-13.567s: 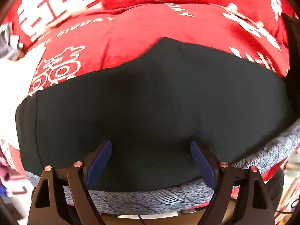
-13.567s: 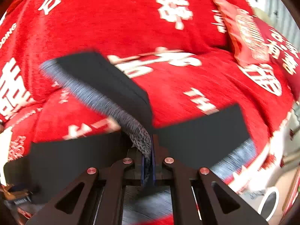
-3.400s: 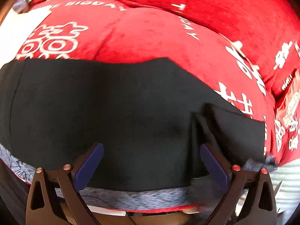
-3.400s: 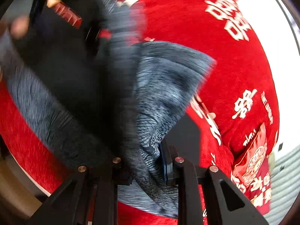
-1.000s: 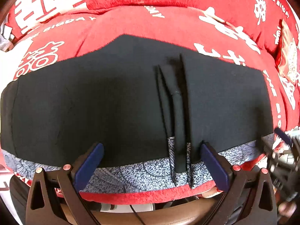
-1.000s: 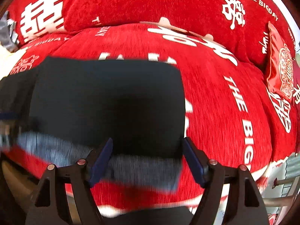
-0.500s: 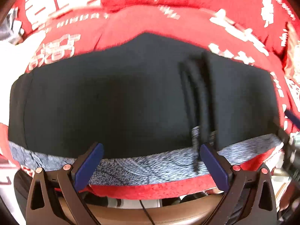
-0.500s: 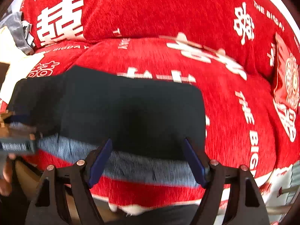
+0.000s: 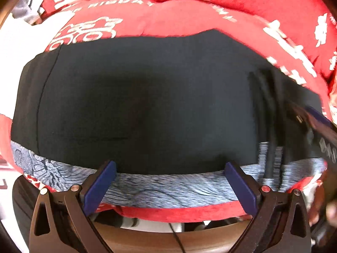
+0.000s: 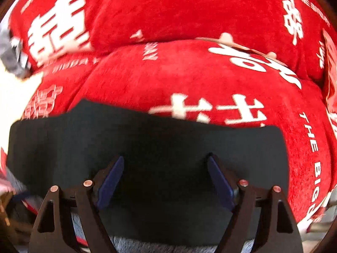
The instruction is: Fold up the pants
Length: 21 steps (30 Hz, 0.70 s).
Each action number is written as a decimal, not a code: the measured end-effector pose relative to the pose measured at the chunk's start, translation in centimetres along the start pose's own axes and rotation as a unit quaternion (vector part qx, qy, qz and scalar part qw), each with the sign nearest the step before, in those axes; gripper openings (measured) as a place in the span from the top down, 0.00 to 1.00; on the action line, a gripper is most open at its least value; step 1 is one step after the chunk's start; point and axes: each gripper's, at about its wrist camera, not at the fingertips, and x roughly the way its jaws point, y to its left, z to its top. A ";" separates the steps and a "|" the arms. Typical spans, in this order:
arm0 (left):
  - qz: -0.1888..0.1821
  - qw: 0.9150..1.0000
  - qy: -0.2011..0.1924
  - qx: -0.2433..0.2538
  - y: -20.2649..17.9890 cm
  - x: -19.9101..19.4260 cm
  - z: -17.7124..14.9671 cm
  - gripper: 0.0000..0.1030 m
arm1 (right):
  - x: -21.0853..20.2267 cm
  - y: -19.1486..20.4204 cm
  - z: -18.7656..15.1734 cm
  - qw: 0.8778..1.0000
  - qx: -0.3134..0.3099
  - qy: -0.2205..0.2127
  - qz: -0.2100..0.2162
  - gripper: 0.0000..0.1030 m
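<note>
The left gripper (image 9: 170, 174) hangs wide open over the grey patterned waistband (image 9: 168, 184), gripping nothing. The right gripper (image 10: 164, 176), jaws opening and empty, hovers above the black pants (image 10: 158, 143). These lie flat on the red cover (image 10: 189, 73), which stretches far behind.

The pants (image 9: 147, 105) are spread flat on the sofa seat cushion (image 9: 179, 31), with the waistband (image 9: 168, 187) laid along the cushion's near edge. A back cushion (image 10: 168, 10) is set behind. Narrow pleats (image 9: 267, 126) are gathered toward the right end
</note>
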 end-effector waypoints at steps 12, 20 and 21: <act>0.023 0.997 -0.054 -0.058 6.8 -3.1 0.9 0.00 | -3.5 5.4 -0.5 0.995 -0.060 -0.059 0.063 0.18; 0.081 0.989 -0.057 -0.112 14.0 -2.7 0.9 0.00 | 1.0 12.4 1.9 0.990 -0.129 -0.016 0.052 0.18; 0.081 0.989 -0.052 -0.116 14.6 -2.4 0.6 0.00 | 1.6 12.8 1.9 0.990 -0.134 -0.010 0.048 0.18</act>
